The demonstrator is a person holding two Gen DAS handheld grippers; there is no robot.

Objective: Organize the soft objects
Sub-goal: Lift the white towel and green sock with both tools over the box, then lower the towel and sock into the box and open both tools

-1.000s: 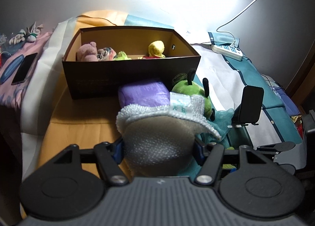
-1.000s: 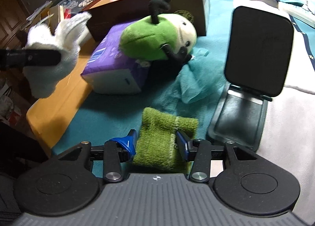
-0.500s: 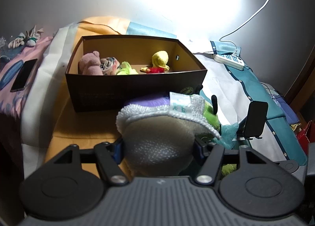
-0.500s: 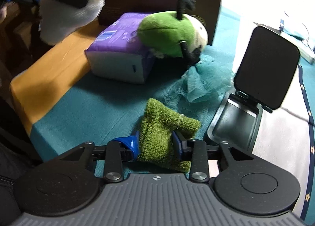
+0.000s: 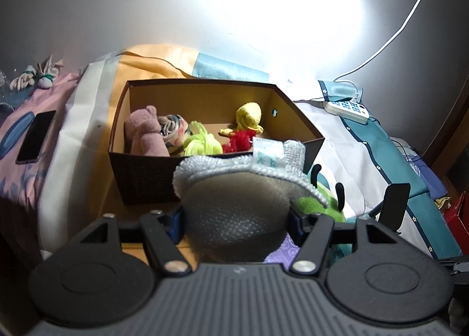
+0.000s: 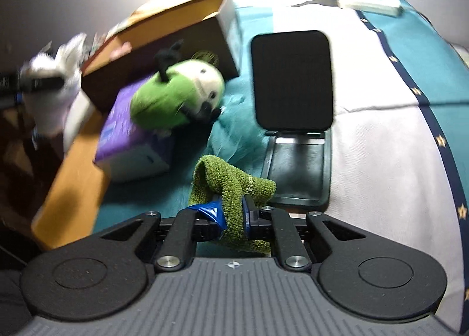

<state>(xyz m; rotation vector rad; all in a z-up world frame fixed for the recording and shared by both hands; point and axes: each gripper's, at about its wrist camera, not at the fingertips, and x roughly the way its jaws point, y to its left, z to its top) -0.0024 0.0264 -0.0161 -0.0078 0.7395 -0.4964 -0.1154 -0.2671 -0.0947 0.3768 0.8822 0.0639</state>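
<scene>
Your left gripper (image 5: 236, 216) is clamped on the white mitt (image 5: 234, 189), its illegible tag (image 5: 268, 154) facing the box (image 5: 152, 177); your right gripper (image 6: 233, 214) has just closed on the green knit cloth (image 6: 231, 186).

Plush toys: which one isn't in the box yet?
The green plush toy, lying on the purple pack outside the box. The pink bear and yellow duck sit inside.

Blazing from a white overhead glare (image 5: 278, 13), blurring the green plush toy (image 6: 176, 98), bending fisheye edges into darkness.
</scene>
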